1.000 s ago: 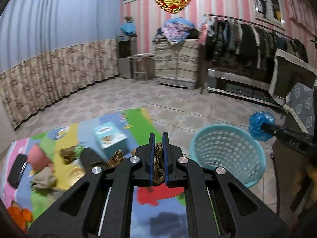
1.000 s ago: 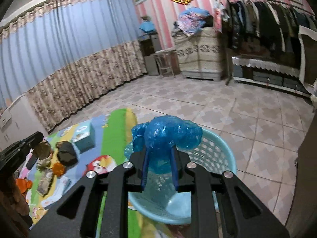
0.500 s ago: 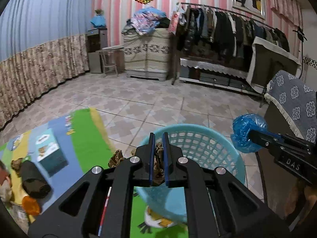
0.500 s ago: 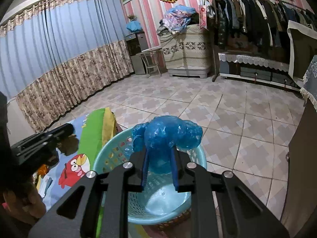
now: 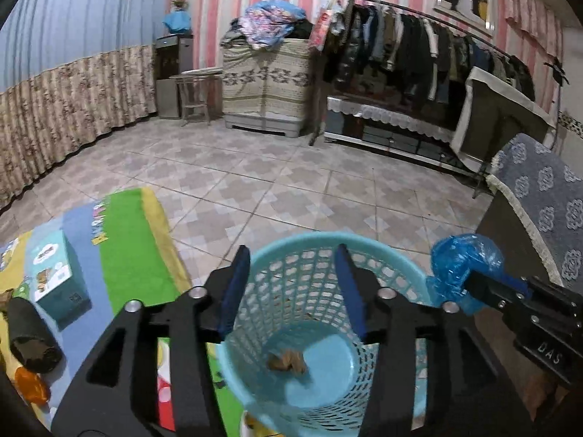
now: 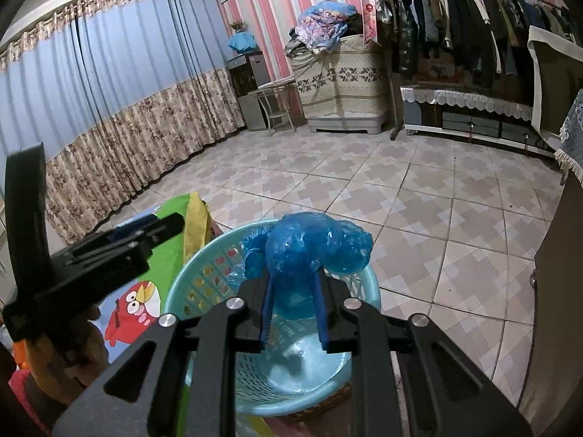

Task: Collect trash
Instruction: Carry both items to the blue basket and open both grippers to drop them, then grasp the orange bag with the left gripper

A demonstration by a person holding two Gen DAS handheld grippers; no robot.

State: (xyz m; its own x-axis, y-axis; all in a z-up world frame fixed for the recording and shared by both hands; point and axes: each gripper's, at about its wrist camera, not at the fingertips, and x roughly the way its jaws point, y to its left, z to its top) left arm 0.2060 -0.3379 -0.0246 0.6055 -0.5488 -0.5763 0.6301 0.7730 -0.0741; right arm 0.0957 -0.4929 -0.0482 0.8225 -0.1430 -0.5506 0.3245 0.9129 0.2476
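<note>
A light blue perforated basket stands on the tiled floor beside a colourful play mat. My left gripper is open and empty, directly above the basket. A brown crumpled scrap lies on the basket's bottom. My right gripper is shut on a crumpled blue plastic bag and holds it over the basket. The bag also shows in the left wrist view, at the basket's right rim. The left gripper shows in the right wrist view, left of the basket.
On the play mat lie a teal box, a dark roll and an orange scrap. A dark cabinet with a patterned cloth stands at the right. A clothes rack lines the far wall.
My left gripper moved right over the basket and opened; the brown scrap it held now lies in the basket. My right gripper still holds the blue bag and came closer over the basket.
</note>
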